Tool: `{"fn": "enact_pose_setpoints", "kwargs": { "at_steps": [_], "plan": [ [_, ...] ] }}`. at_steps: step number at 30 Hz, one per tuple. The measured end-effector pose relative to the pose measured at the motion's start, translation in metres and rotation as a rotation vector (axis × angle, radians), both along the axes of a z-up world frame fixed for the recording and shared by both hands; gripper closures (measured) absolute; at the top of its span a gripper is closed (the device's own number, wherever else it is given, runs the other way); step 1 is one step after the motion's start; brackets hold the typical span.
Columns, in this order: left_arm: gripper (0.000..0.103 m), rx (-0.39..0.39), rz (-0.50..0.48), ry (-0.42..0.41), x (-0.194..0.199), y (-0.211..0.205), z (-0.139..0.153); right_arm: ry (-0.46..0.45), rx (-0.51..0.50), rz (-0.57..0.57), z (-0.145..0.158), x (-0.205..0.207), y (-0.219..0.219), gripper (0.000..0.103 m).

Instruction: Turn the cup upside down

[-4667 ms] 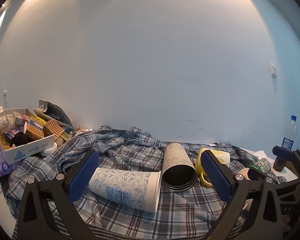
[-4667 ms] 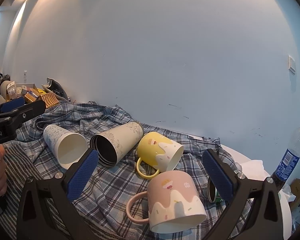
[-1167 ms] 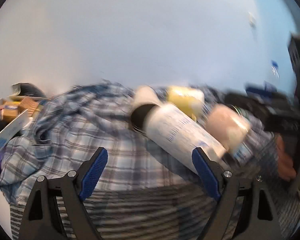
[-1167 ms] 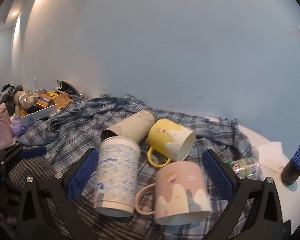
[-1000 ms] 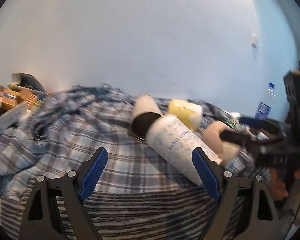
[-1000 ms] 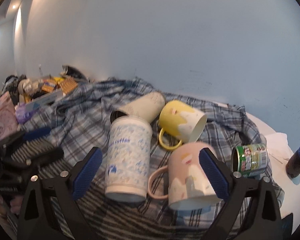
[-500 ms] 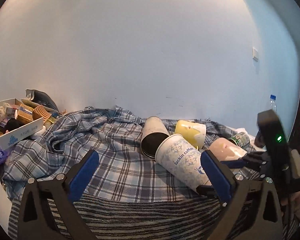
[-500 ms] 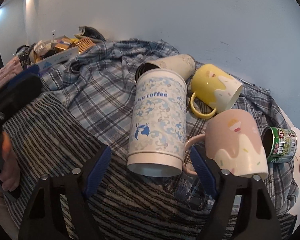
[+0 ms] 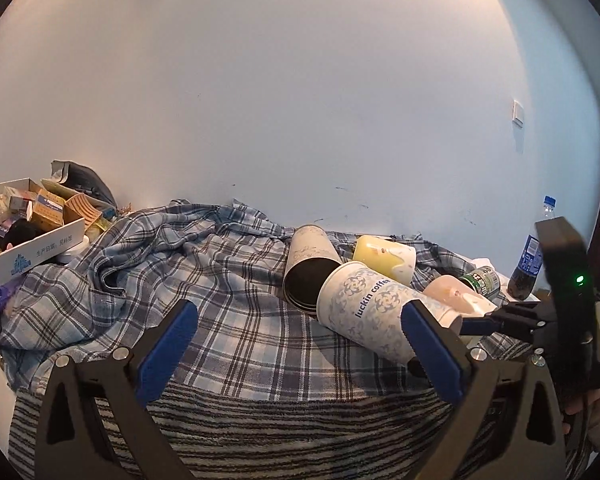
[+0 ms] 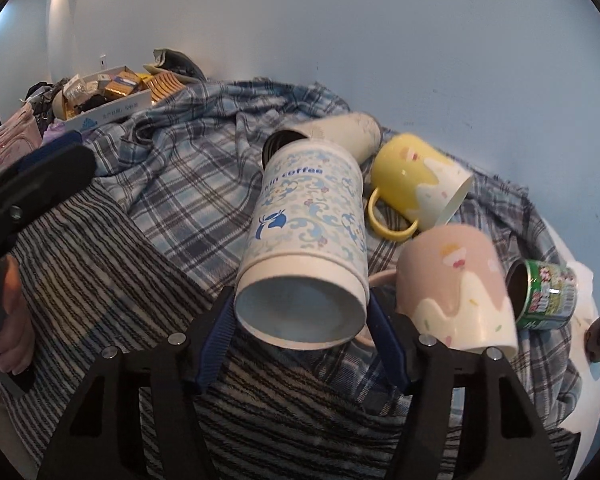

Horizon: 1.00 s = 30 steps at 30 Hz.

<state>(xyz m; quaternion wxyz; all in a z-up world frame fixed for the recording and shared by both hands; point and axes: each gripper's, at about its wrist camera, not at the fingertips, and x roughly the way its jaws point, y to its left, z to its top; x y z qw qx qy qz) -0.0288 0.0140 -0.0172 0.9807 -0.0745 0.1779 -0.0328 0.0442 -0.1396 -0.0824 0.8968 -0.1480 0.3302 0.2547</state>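
Observation:
A white and blue paper coffee cup [image 10: 308, 216] lies tilted on the plaid cloth, its base end toward the right wrist camera. My right gripper [image 10: 300, 336] is shut on the cup's base end, one blue pad on each side. The cup also shows in the left wrist view [image 9: 364, 312], with my right gripper [image 9: 476, 322] at its right end. My left gripper [image 9: 296, 348] is open and empty, low over the striped cloth, left of the cup.
A cream tumbler [image 10: 340, 130], a yellow mug [image 10: 416, 184], a pink mug [image 10: 456, 288] and a green can [image 10: 548, 292] lie close around the cup. A cardboard box of packets [image 9: 24, 232] stands at the far left. A dark bottle [image 9: 526, 264] stands at the right.
My right gripper moved in and closed its pads on the base end of the paper cup. My left gripper drew back to the left and stays open.

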Motion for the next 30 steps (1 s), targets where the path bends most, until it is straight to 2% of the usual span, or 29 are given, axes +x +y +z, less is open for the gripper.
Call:
{"fn": "enact_pose_setpoints", "kwargs": {
  "at_steps": [12, 17, 20, 27, 29, 30],
  "plan": [
    [0.0, -0.033, 0.018, -0.049, -0.009, 0.008, 0.004, -0.169, 0.035, 0.006, 0.062, 0.001, 0.009, 0.04],
    [0.0, -0.038, 0.029, -0.054, -0.01, 0.008, 0.004, -0.174, 0.069, 0.003, 0.074, 0.007, 0.014, 0.04],
    [0.0, -0.054, 0.074, -0.074, -0.013, 0.014, 0.005, -0.158, 0.1, 0.024, 0.079, 0.011, 0.019, 0.041],
    [0.0, -0.187, 0.133, -0.05, -0.01, 0.044, 0.0, -0.141, 0.1, 0.059, 0.076, 0.015, 0.044, 0.043],
    [0.0, -0.212, 0.133, -0.044, -0.009, 0.048, -0.001, -0.141, 0.099, 0.07, 0.076, 0.014, 0.051, 0.05],
    [0.0, -0.214, 0.137, -0.043, -0.01, 0.049, -0.002, -0.142, 0.099, 0.074, 0.076, 0.014, 0.054, 0.051]
  ]
}}
